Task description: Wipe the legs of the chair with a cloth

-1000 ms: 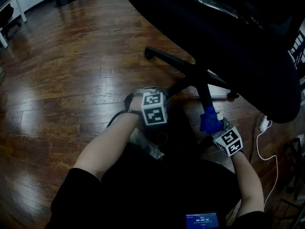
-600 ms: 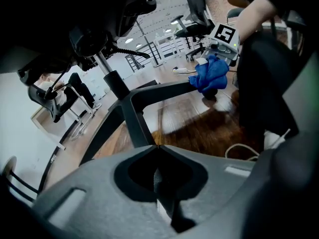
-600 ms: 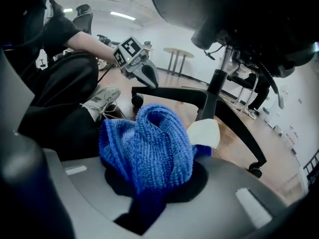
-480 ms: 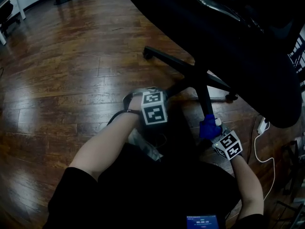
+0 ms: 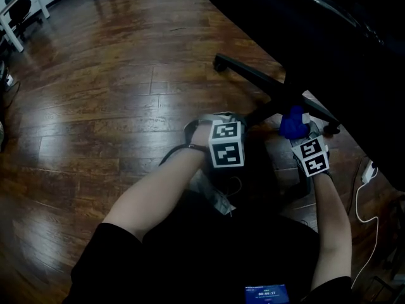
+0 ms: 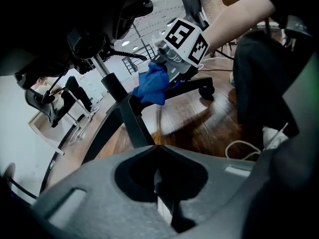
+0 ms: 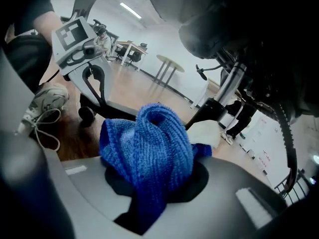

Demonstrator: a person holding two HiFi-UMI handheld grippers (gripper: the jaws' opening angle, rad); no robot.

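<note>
The black office chair's star base spreads over the wood floor under its dark seat. My right gripper is shut on a bunched blue cloth, which lies against a chair leg close to the centre hub. The cloth fills the right gripper view, with the centre column behind it. My left gripper sits low by the leg that points toward me, jaws shut with nothing seen between them. The left gripper view shows that leg running up from my jaws, and the cloth beyond.
A white cable and plug lie on the floor at the right. A white table stands at the far left. A caster ends the far leg. A laced shoe rests near the base.
My right gripper has carried the blue cloth up along the chair leg toward the hub, away from the person. The left gripper has stayed where it was.
</note>
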